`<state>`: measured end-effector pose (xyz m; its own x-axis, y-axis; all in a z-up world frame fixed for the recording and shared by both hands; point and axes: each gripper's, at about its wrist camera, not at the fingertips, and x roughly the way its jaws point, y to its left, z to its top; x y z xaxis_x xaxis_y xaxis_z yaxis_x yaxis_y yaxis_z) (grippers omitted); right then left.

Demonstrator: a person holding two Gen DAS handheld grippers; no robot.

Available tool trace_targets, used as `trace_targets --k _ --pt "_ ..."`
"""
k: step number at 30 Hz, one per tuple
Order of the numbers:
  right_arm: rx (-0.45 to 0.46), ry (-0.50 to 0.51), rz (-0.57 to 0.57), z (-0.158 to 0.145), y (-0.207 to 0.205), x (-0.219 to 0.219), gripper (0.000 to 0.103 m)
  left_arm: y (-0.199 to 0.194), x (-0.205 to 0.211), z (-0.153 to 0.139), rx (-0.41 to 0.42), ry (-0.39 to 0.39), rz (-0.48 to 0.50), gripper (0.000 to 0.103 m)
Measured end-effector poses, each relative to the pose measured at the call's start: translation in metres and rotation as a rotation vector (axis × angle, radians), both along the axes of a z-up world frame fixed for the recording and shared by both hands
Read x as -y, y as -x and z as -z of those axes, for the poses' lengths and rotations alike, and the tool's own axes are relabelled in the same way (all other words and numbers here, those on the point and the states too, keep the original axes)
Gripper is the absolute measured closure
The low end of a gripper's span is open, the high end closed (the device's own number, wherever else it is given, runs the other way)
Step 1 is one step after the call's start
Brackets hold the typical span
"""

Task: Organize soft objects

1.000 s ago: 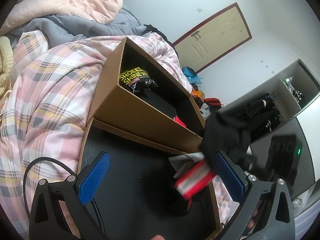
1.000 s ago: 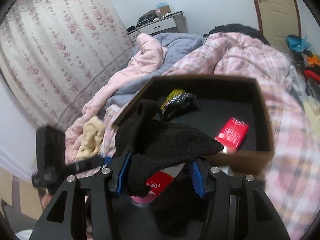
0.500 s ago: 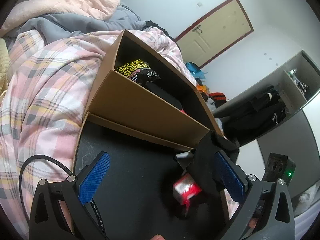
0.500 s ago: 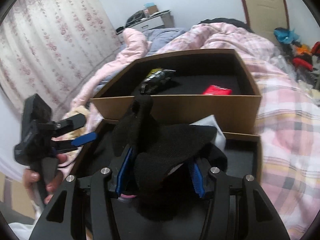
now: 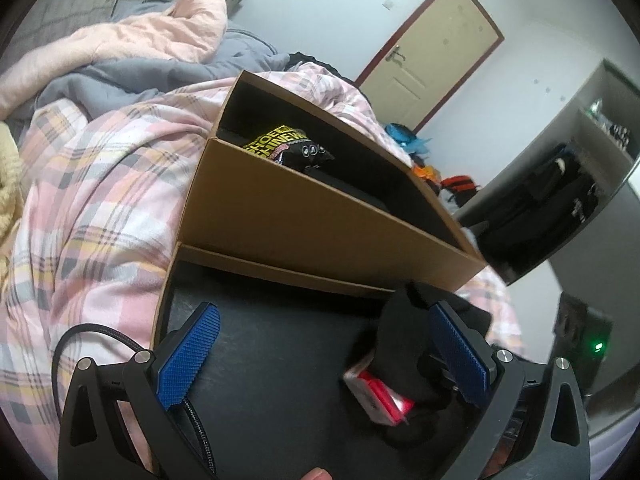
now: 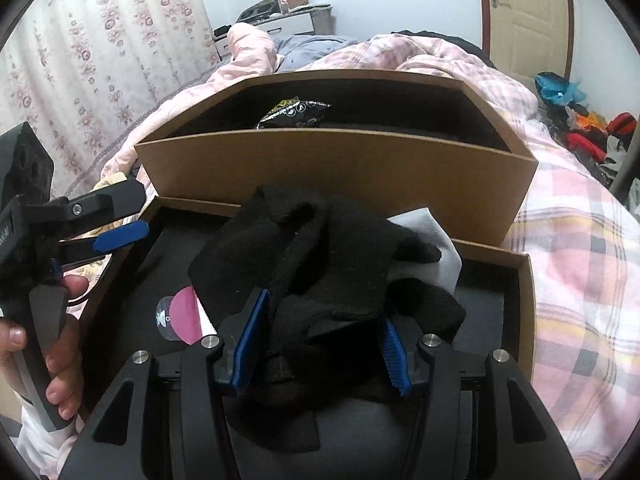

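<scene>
My right gripper holds a bundle of black knitted cloth between its blue pads, low inside the shallow black-lined cardboard tray. Its jaws are opening, and the cloth still fills the gap and touches both pads. Under the cloth lie a red packet, a pink round item and a pale grey cloth. My left gripper is open over the tray's left part with nothing between its fingers; in the right wrist view the left gripper shows at the tray's left rim.
Behind the tray stands a deeper cardboard box holding a black and yellow shoe-shine packet. Both boxes rest on a pink plaid duvet. A yellow knitted item lies at the far left. A door and open shelves are beyond.
The right gripper has come down with the black cloth into the near tray, where it now covers most of the red packet. The left gripper has shifted slightly and rolled.
</scene>
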<state>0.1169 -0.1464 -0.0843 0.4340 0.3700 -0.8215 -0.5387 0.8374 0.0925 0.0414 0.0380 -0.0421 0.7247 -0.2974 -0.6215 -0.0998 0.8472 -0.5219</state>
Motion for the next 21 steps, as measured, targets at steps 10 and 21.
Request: trace_targets --k 10,21 --pt "-0.03 -0.001 -0.034 0.0075 0.0027 -0.0015 0.029 -0.0017 0.0038 0.0004 -0.01 -0.026 0.004 0.0" --pt "-0.045 0.009 -0.05 0.0098 0.0038 -0.0039 0.019 -0.0021 0.0037 0.0004 -0.009 -0.021 0.005 0.0"
